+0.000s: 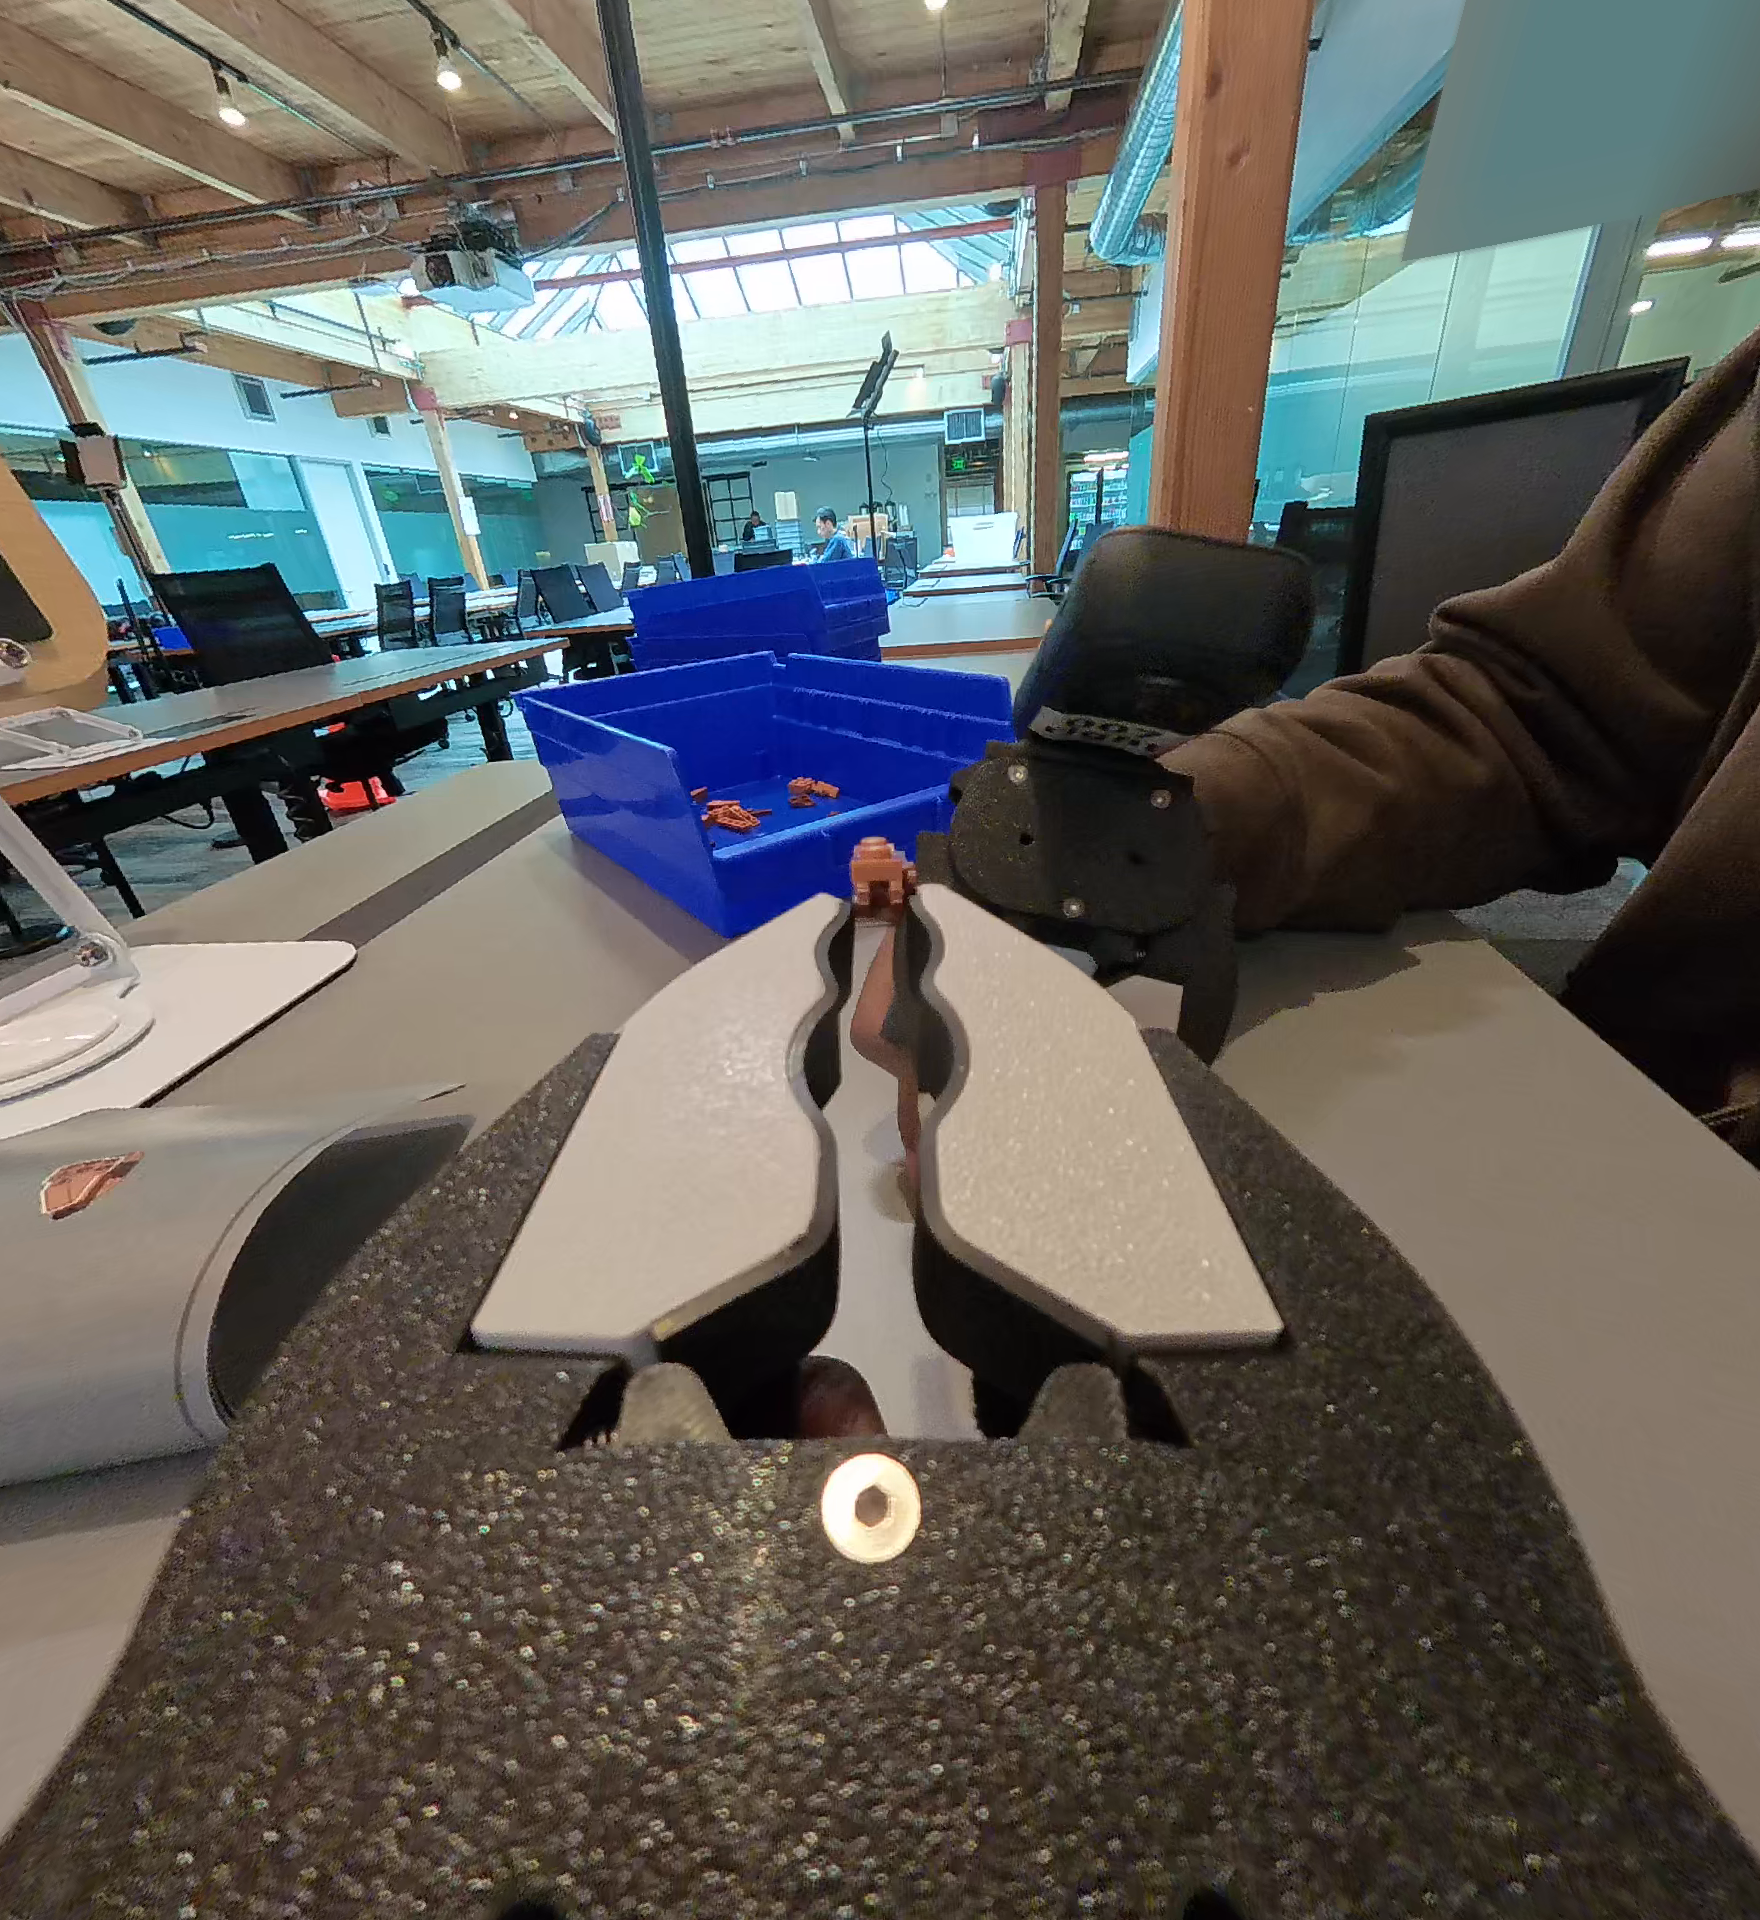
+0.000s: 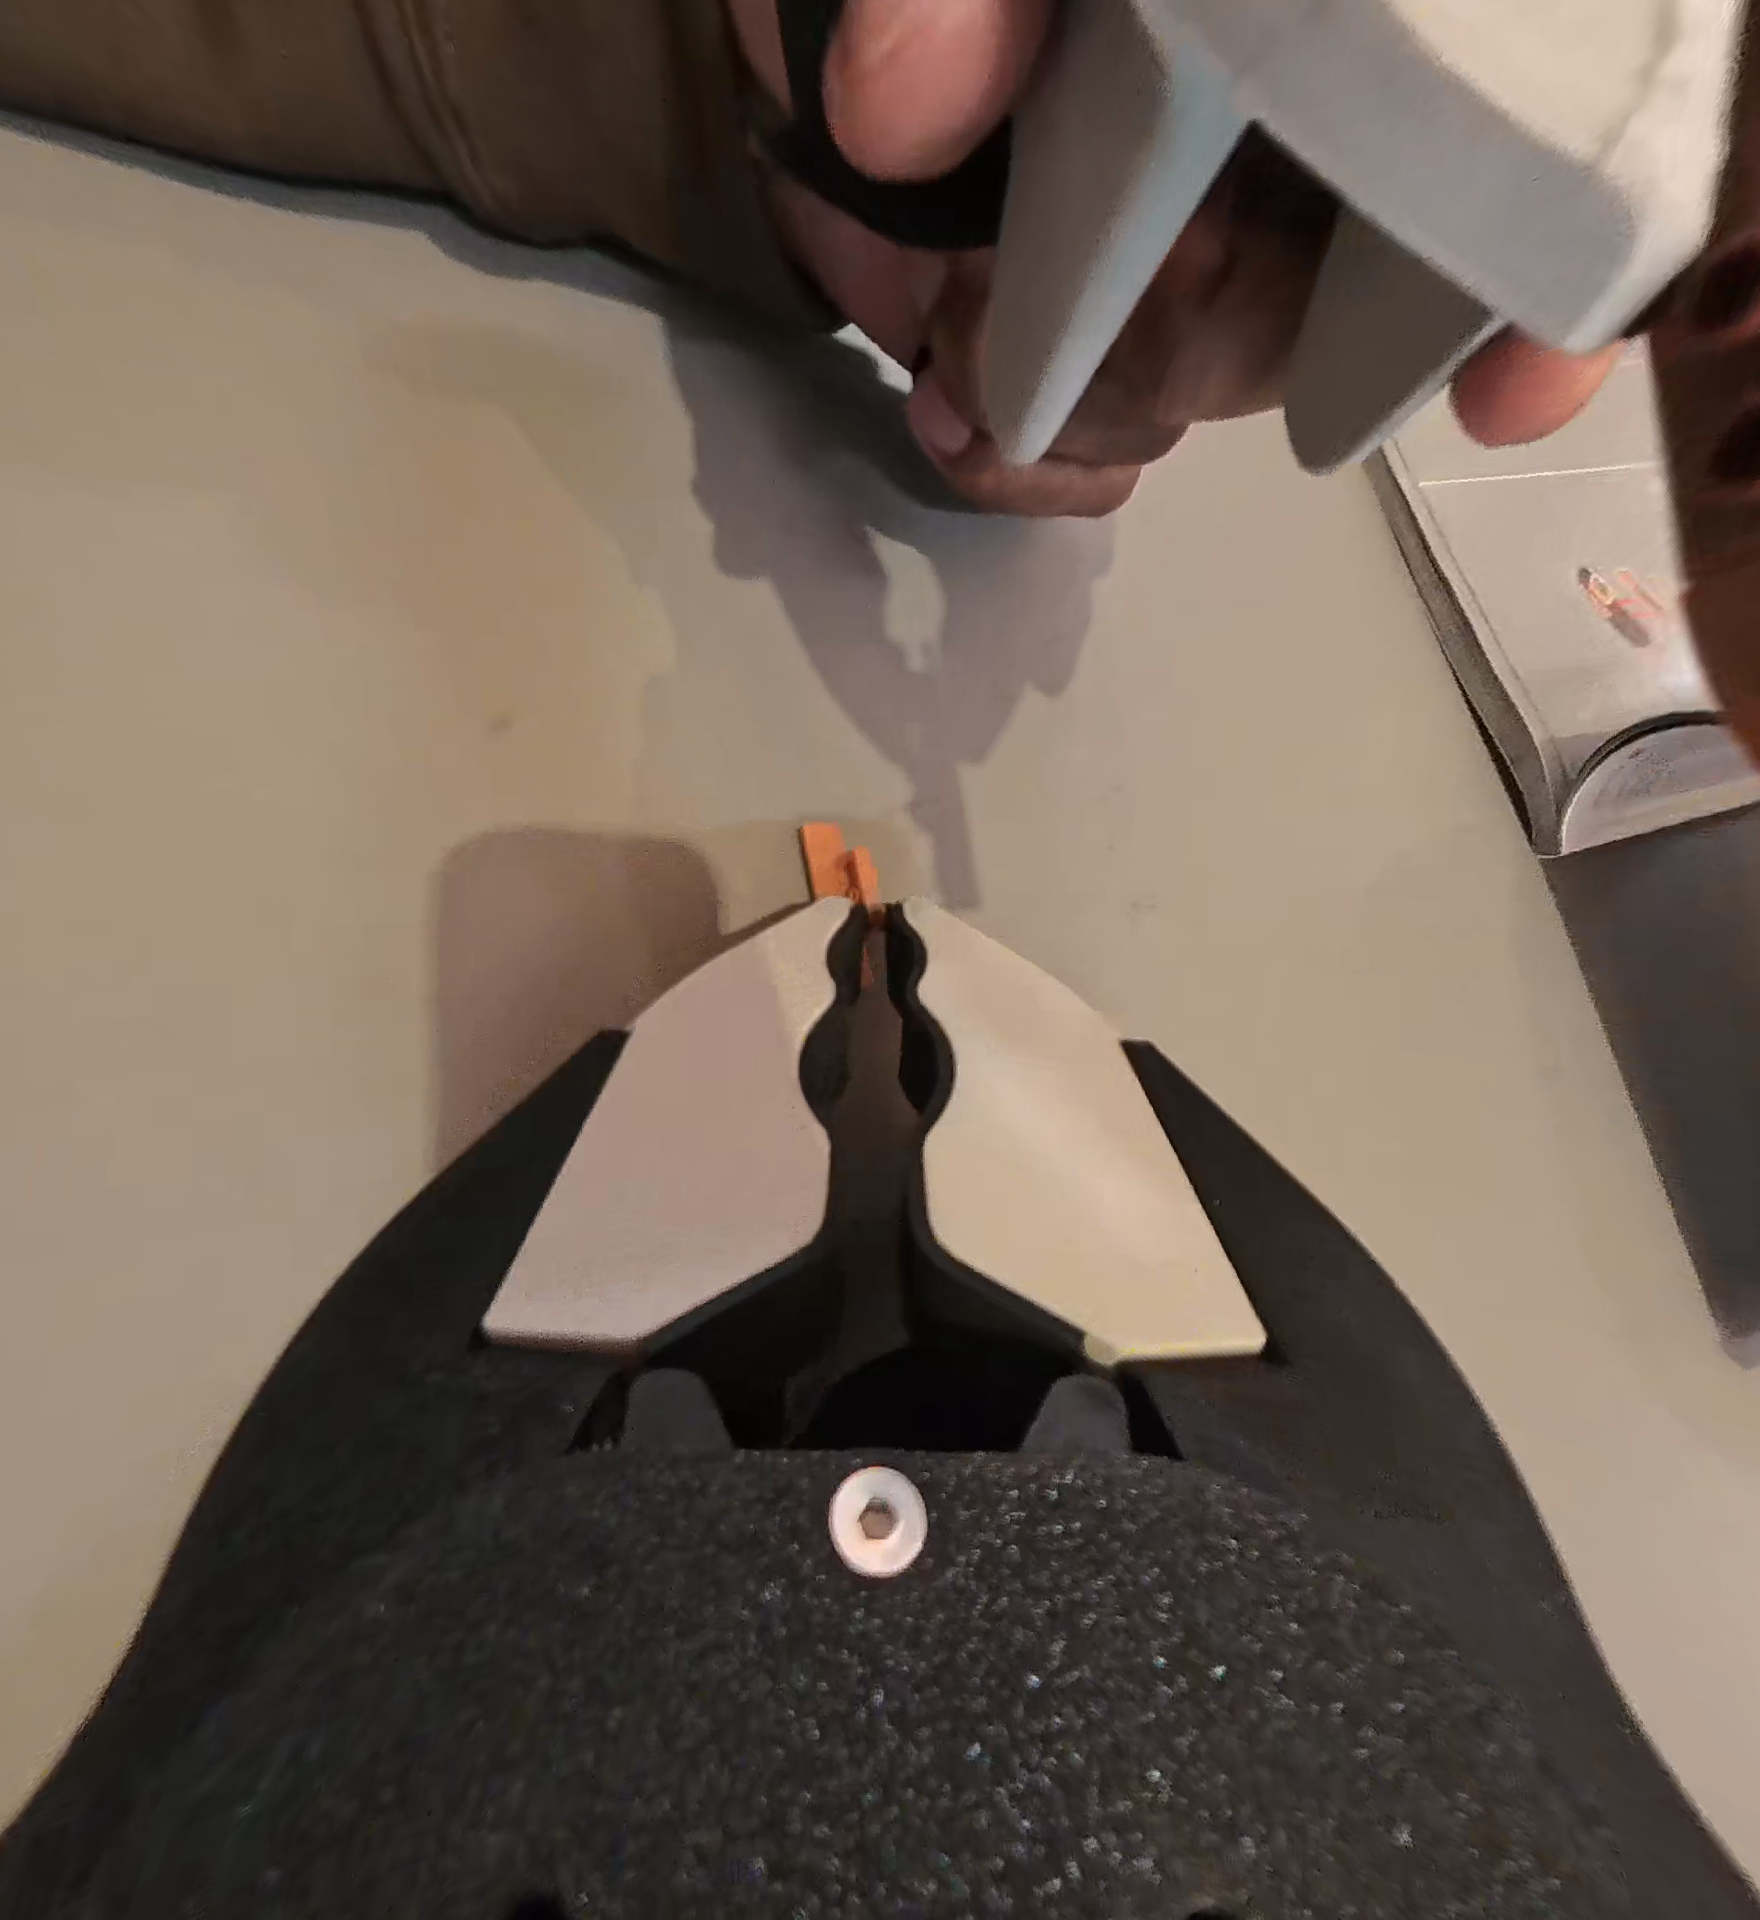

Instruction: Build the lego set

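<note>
I was in the joining step of the build, with a part in each claw. My left gripper [image 1: 881,914] was closed to a narrow slit on a reddish-brown lego assembly [image 1: 881,878], whose studded top stood just proud of the tips while a longer brown part ran back between the fingers. My right gripper [image 2: 871,909] was likewise nearly closed, pinching a small orange-brown plate piece [image 2: 834,868] at its very tips, the piece poking out over the grey table [image 2: 232,623].

By my judgement the next move called for bringing the two pieces together, lining studs up squarely, and pressing without letting either thin piece twist in its hold, since both were caught by little more than an edge.

My left claw pointed level along the table toward the blue bin [image 1: 647,790], which held more loose brown pieces [image 1: 751,805]. My right claw was tilted steeply down at the table, close beside the left one's tips. The open instruction booklet [image 2: 1541,623] lay off to one side
</note>
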Motion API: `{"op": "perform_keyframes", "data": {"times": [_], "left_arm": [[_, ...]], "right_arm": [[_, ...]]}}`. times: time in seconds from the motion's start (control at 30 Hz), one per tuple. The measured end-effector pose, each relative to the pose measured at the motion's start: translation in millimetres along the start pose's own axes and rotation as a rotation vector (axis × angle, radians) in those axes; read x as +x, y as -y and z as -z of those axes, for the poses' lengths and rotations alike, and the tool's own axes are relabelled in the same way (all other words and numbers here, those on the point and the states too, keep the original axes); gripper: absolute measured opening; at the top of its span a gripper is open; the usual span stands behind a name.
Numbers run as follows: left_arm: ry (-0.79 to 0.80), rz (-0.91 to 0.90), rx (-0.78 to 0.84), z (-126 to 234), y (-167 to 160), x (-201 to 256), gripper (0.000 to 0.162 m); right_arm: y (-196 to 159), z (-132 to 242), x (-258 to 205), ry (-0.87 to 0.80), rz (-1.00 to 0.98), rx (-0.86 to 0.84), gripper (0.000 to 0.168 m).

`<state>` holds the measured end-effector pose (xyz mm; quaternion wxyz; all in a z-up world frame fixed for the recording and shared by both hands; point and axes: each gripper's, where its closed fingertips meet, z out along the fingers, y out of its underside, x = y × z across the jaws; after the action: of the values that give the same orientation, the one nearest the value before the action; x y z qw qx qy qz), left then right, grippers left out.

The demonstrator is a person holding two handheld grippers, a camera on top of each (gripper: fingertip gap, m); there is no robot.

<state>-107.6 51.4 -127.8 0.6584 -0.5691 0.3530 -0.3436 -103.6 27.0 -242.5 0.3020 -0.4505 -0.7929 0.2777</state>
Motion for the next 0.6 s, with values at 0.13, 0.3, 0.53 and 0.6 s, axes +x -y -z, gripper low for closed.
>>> {"op": "perform_keyframes", "data": {"times": [0.13, 0.3, 0.53, 0.6], "left_arm": [[0.008, 0.005, 0.006, 1.0, 0.5, 2.1, 0.009], [0.042, 0.006, -0.004, 5.8, -1.1, 3.6, 0.009], [0.106, 0.017, 0.015, 5.2, 1.0, -3.8, 0.009], [0.104, 0.02, 0.014, 3.0, 0.4, -2.3, 0.009]], "right_arm": [[-4.5, 5.3, 3.8, -0.036, -0.027, -0.003, 0.003], [-11.1, 30.3, 21.9, -0.134, -0.088, 0.05, 0.003], [7.1, 94.6, 70.6, -0.383, -0.142, 0.194, 0.003], [19.9, 113.6, 79.9, -0.447, -0.126, 0.243, 0.003]]}}
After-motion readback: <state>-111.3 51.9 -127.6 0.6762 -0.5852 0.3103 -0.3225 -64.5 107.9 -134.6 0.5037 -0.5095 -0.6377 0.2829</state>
